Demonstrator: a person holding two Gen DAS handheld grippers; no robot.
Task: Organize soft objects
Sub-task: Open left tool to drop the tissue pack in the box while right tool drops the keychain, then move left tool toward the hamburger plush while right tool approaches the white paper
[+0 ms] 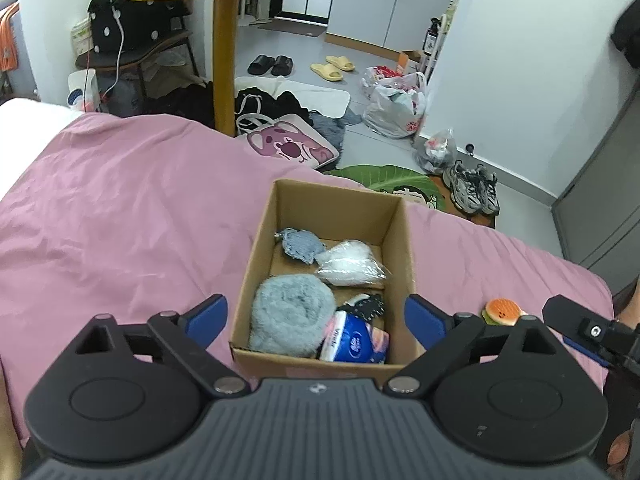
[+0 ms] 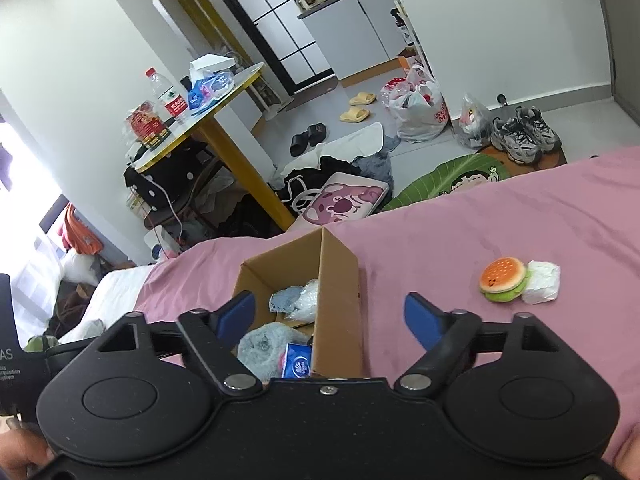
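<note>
Pink bedding [image 1: 120, 208] fills the lower half of both views, with a cluttered floor and a yellow-legged table [image 1: 224, 52] behind it in the upper part of the frame. At centre of the left wrist view sits my cardboard box [image 1: 400, 248], already holding a grey fluffy roll [image 1: 292, 316], a blue tissue pack [image 1: 352, 344], a knitted blue piece [image 1: 300, 244] and a clear bag of white stuff [image 1: 348, 264].

I judge most of the sorting done: two soft things remain out on the bedding, at right of the right wrist view, a burger plush [image 2: 504, 280] touching a white wrapped pad [image 2: 540, 282].

My left gripper [image 1: 316, 320] hangs over the box's near end, jaws spread wide, holding nothing. My right gripper [image 2: 330, 316] is likewise wide apart and empty, straddling the box's right wall.

Next I would swing the right one rightward to the plush, come down around it and close gently.
</note>
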